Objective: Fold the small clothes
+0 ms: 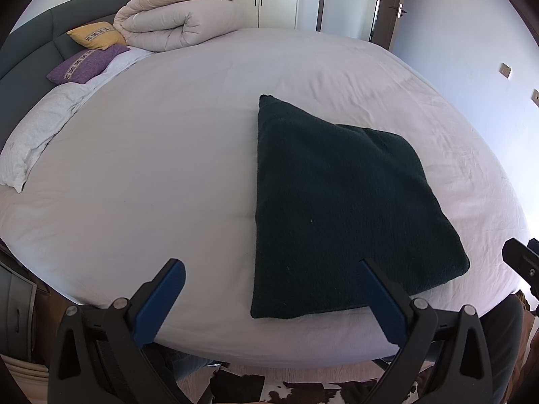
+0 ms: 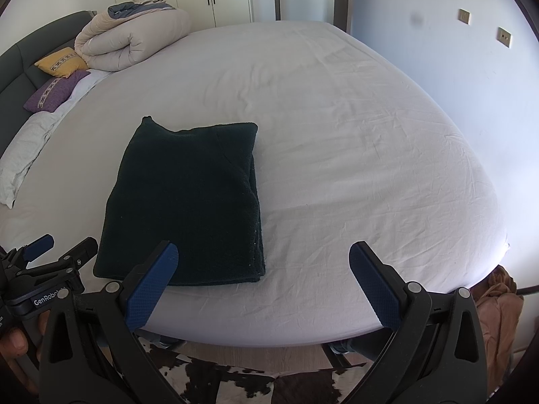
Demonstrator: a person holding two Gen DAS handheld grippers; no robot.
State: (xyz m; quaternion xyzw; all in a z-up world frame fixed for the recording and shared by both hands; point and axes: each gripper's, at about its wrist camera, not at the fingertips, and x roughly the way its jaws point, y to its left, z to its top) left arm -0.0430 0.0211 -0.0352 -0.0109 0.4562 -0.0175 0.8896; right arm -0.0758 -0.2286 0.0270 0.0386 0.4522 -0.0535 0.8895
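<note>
Hovering both claws, left (image 1: 269, 289) and right (image 2: 262, 276), spread apart, empty, over folded dark garment (image 1: 337, 208) near bed's (image 1: 168, 168) front edge, fold looking finished

Left tongs (image 1: 269, 269) spread wide, gripping nothing; right tongs (image 2: 264, 252) just as wide and bare, hovering side by side.

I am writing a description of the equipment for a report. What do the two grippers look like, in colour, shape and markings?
Both are alike. The left gripper and right gripper have black plastic frames with triangular cut-outs and round silver pivot pins. Their jaws are long, flat and angled outward, and are faced with blue textured pads. In the right wrist view, the left gripper bears white lettering that begins "GenRobo". No cables or sleeves show.
</note>
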